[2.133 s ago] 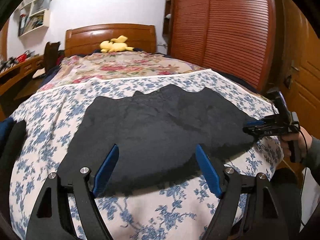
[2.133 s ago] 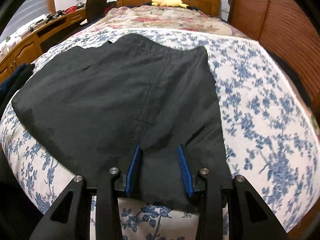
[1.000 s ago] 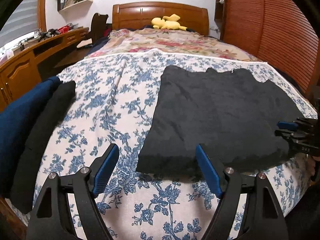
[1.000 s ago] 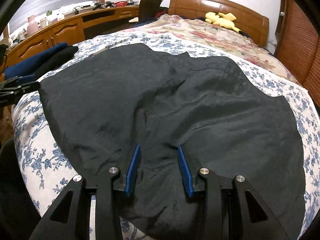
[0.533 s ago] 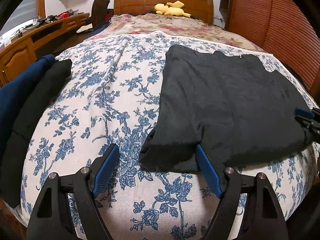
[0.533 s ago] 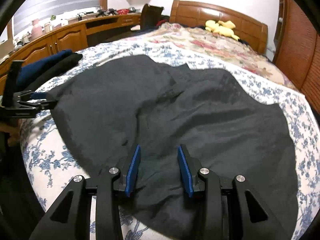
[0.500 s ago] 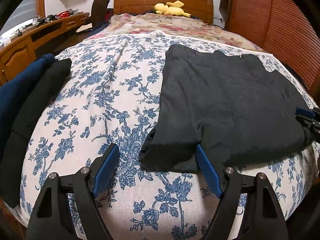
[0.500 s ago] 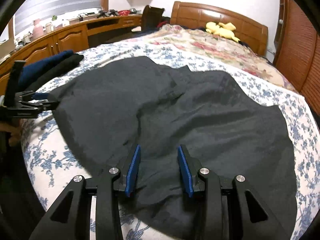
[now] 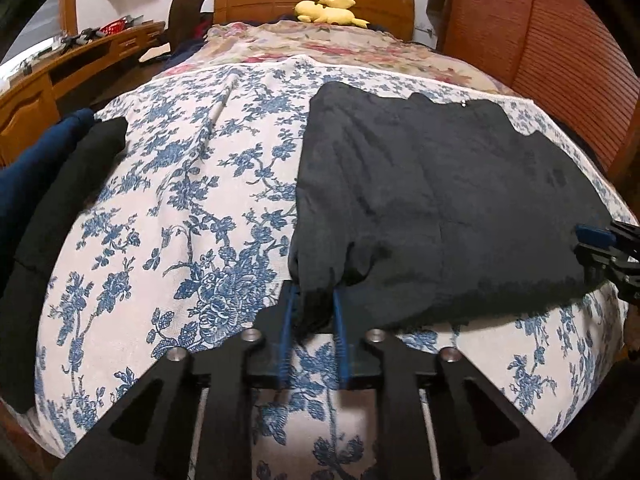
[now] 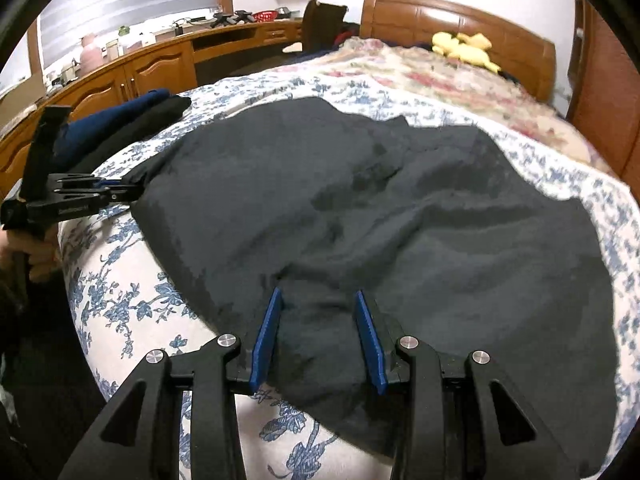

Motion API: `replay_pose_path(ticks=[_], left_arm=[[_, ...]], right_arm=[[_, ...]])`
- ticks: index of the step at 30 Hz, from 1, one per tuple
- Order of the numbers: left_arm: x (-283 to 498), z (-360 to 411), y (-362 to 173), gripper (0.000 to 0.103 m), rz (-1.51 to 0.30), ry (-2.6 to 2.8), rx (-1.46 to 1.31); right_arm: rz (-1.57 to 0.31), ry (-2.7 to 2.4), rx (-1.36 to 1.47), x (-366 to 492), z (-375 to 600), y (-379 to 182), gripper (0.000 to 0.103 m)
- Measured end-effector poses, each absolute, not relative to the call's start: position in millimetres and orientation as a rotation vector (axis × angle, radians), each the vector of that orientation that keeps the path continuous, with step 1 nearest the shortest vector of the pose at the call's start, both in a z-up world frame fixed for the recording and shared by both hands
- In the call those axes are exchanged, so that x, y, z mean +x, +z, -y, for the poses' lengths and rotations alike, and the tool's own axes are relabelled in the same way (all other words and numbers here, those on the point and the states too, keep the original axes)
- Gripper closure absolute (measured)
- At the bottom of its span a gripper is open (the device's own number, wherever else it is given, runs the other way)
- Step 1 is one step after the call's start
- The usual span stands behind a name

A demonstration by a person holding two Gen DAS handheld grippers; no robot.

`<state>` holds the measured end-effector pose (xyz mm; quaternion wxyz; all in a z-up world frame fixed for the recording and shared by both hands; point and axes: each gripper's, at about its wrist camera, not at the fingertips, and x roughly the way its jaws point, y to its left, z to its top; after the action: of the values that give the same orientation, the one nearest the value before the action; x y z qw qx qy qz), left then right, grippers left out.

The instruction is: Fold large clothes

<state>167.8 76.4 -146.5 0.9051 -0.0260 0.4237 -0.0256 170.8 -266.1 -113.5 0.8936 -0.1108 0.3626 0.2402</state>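
We see only one marking: small pale letters on the side of the left gripper (image 10: 120, 194), just beside the black garment (image 10: 360, 220). They are too blurred, so we cannot read them.

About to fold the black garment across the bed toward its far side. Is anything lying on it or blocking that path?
Nothing visible lies on the black garment. The floral sheet beside it shows bare. The folded dark clothes sit apart at the bed's left edge, and the yellow plush is by the headboard.
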Motion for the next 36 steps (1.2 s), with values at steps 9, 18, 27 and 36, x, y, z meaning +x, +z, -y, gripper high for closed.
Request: replay_pose_path(ticks=[9, 18, 27, 36], left_arm=[[155.8, -34.8, -85.1, 0.094, -0.775, -0.113, 0.010], [163.1, 39.5, -29.9, 0.095, -0.677, -0.198, 0.119], [187.9, 114.6, 10.8, 0.096, -0.618, -0.321, 0.121], [199.2, 244.9, 28.3, 0.096, -0.616, -0.540, 0.173]], right_arm=[[-0.783, 0.535, -0.199, 192.3, 273.4, -109.4, 0.063], [-0.734, 0.437, -0.189, 188.2, 315.8, -96.0, 0.063], [-0.724, 0.351, -0.129, 163.5, 375.0, -92.4, 0.063], [-0.742, 0.271, -0.051, 123.6, 436.4, -96.1, 0.063]])
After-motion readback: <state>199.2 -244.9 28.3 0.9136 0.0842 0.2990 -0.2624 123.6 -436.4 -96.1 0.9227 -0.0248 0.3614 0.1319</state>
